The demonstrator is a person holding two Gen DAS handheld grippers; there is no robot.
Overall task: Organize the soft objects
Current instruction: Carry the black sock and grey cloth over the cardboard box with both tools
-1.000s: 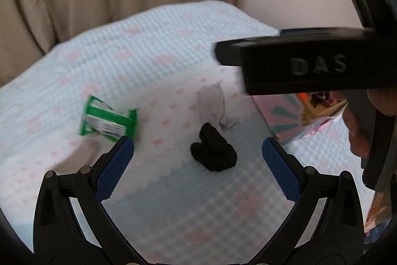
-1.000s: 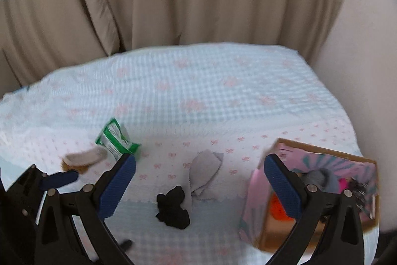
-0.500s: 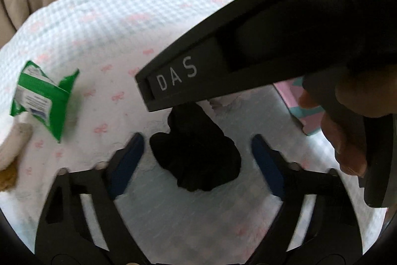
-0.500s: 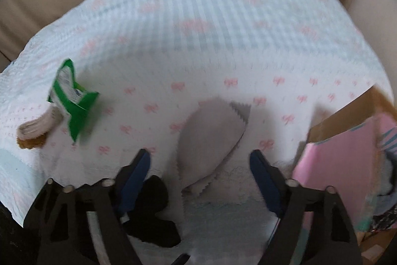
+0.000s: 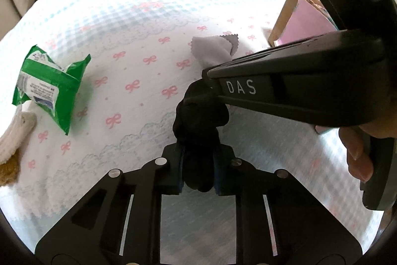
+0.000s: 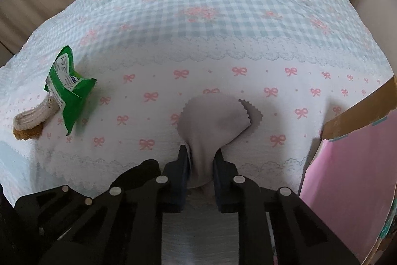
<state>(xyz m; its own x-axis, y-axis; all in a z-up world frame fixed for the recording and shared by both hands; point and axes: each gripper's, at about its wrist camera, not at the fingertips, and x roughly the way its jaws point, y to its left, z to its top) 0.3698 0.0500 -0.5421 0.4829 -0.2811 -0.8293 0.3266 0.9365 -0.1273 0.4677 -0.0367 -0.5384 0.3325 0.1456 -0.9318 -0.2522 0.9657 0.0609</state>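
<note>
My left gripper (image 5: 198, 165) is shut on a crumpled black sock (image 5: 198, 126), low over the bedspread. My right gripper (image 6: 201, 165) is shut on a grey cloth (image 6: 213, 118) with a zigzag edge; the cloth fans out ahead of the jaws on the bed. The grey cloth also shows in the left wrist view (image 5: 211, 51), partly hidden behind the right gripper's black body, which crosses that view. A pink cardboard box (image 6: 347, 153) stands open at the right, close to the right gripper; it also shows in the left wrist view (image 5: 305, 19).
A green wipes packet (image 6: 69, 91) lies at the left of the bed, overlapping a cream and brown sock (image 6: 32, 123). Both show in the left wrist view too, packet (image 5: 49, 86) and sock (image 5: 15, 138). Beige curtains hang behind the bed.
Both grippers have closed: the left on the black sock, the right on the grey cloth. Both have moved in lower and closer to the bed.
</note>
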